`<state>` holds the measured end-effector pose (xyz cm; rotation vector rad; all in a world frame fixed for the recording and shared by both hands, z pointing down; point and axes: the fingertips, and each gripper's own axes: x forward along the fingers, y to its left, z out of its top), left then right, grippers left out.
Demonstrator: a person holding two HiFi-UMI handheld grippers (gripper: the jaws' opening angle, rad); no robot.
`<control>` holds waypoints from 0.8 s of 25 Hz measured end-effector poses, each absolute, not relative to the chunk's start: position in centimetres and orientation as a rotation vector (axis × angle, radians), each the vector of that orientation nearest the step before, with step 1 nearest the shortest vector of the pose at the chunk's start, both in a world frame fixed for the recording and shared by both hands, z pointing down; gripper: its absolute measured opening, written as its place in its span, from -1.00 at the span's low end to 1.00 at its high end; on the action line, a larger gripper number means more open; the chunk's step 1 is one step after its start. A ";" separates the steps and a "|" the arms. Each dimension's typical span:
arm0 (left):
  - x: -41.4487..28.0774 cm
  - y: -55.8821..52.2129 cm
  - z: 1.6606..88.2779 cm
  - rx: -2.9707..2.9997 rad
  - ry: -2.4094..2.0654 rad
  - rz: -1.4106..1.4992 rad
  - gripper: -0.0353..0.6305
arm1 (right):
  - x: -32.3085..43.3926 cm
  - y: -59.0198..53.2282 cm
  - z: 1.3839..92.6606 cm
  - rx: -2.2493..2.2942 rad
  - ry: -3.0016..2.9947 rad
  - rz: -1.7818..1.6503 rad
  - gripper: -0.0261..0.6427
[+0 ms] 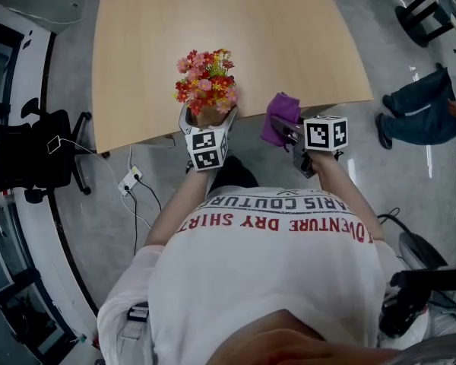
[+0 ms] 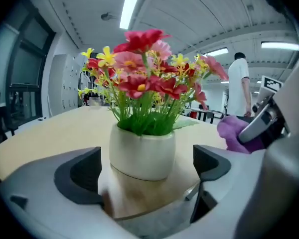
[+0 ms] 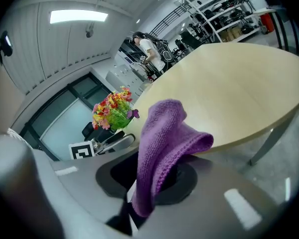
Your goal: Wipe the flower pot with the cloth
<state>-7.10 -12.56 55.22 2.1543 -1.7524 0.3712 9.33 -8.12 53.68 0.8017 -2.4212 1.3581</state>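
Just inside the near edge of the table [image 1: 251, 36], the white flower pot [image 2: 142, 156] stands between the left gripper's [image 2: 148, 169] spread jaws, with a gap on either side. From overhead, the flowers [image 1: 206, 82] hide most of it. Alongside, the right gripper [image 3: 144, 183] clamps the purple cloth [image 3: 164, 143], whose folds bury its jaw tips.

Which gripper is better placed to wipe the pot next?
Right. The right gripper is shut on the purple cloth, just beside the flower pot; the left gripper stands open around the pot, without cloth.
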 end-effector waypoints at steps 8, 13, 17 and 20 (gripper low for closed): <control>-7.4 -14.1 55.6 1.985 -1.953 0.409 0.78 | 13.3 -5.9 53.5 0.910 -2.412 1.374 -0.78; -7.1 -14.7 56.0 1.924 -1.977 0.386 0.78 | 14.7 -5.1 53.8 0.946 -2.395 1.380 -0.78; -7.1 -15.0 56.0 1.909 -1.994 0.372 0.76 | 14.9 -5.1 53.7 0.957 -2.396 1.384 -0.78; -7.3 -15.1 55.7 1.923 -2.004 0.377 0.63 | 14.8 -5.1 53.8 0.954 -2.396 1.391 -0.78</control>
